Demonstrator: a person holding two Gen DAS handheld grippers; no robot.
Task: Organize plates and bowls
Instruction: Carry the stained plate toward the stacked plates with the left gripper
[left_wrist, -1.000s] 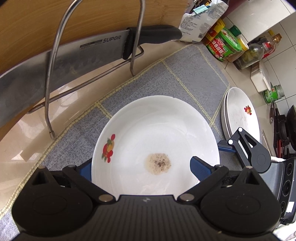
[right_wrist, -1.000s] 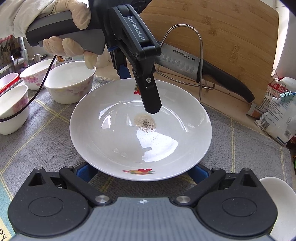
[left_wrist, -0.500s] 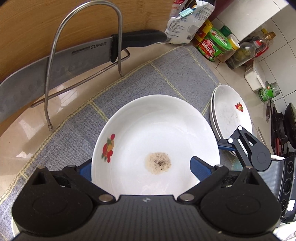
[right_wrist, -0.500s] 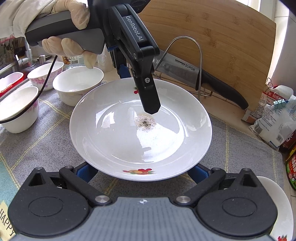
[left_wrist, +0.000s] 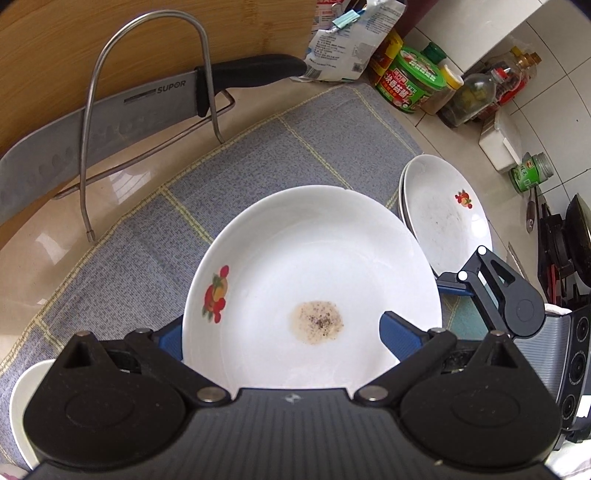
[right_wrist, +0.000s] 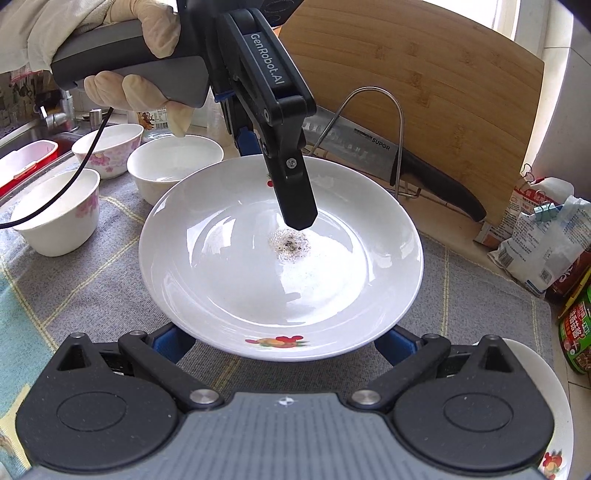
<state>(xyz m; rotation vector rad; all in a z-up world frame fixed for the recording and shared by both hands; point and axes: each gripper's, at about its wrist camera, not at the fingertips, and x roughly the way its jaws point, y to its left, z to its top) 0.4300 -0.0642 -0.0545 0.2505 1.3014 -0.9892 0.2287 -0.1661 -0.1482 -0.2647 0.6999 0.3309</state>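
Note:
A white plate (left_wrist: 310, 273) with a fruit print and a speckled residue patch is held above the grey mat (left_wrist: 229, 177). My left gripper (left_wrist: 280, 336) is shut on its rim: one finger (right_wrist: 291, 192) lies over the inside, the other is hidden beneath. My right gripper (right_wrist: 280, 341) has both blue fingers wide apart beneath the plate's (right_wrist: 280, 258) near edge; it is open. A stack of matching plates (left_wrist: 447, 218) sits to the right on the mat, and shows in the right wrist view (right_wrist: 550, 417) too. Three white bowls (right_wrist: 173, 166) stand at the left.
A wire rack (left_wrist: 147, 92) holding a Supor knife (left_wrist: 110, 125) stands before a bamboo cutting board (right_wrist: 424, 81). Bags (right_wrist: 546, 240), sauce jars and bottles (left_wrist: 417, 81) crowd the counter's right end. A sink (right_wrist: 22, 147) lies at far left. A stove (left_wrist: 569, 251) is at far right.
The plate, held by the left gripper, has risen and moved right toward the plate stack; the rack, knife and bowls have receded in both views.

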